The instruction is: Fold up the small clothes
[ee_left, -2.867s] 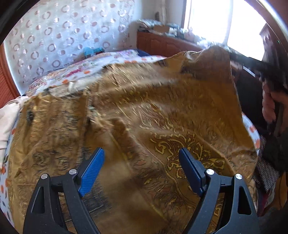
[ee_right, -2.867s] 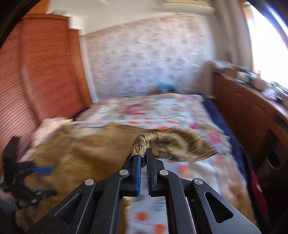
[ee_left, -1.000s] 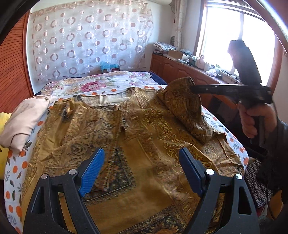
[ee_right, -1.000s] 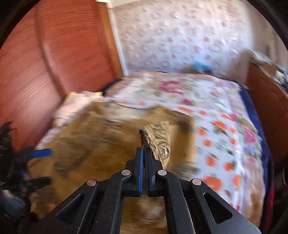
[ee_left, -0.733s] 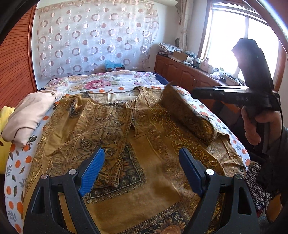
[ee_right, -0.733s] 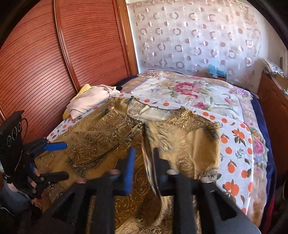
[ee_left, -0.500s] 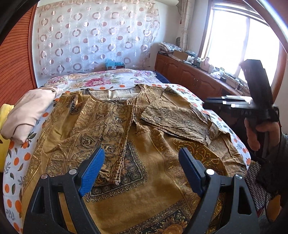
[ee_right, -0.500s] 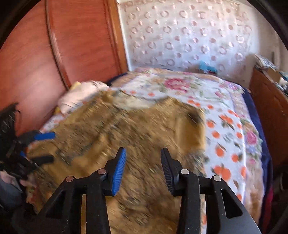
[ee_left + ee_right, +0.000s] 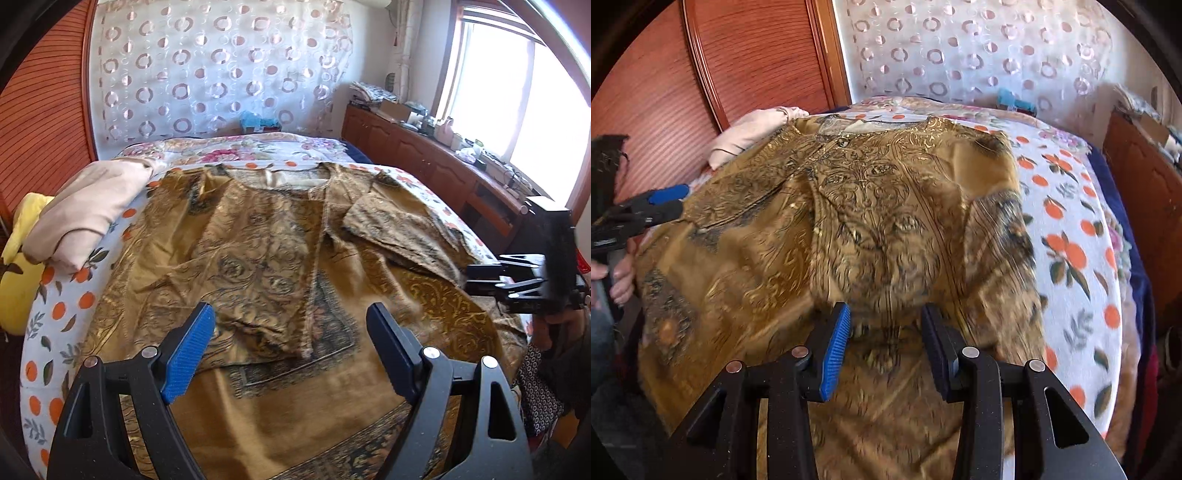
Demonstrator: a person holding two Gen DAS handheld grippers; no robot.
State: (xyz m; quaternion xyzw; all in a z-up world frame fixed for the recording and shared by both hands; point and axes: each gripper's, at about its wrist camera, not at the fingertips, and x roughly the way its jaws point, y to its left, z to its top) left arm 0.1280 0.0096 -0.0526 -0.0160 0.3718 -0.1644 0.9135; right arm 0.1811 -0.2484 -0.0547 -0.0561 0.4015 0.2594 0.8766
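Garment: a golden-brown patterned tunic (image 9: pixel 266 258) lies spread flat on the orange-print white bedspread (image 9: pixel 59 314), both sleeves folded inward across its front.
Left gripper (image 9: pixel 291 347): jaws wide apart, holding nothing, poised above the tunic's lower half.
Right gripper (image 9: pixel 886 343): jaws apart, empty, low over the tunic's right side.
Beside the tunic: a folded beige cloth (image 9: pixel 88 206) on a yellow pillow (image 9: pixel 18 266), at its left shoulder.

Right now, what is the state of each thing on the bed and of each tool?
Golden-brown patterned garment: spread flat, both sleeves folded inward.
Beige folded cloth: folded, lying at the bed's edge.
Yellow cloth: under the beige one.
Left tool: open, holding nothing.
Right tool: open, holding nothing.
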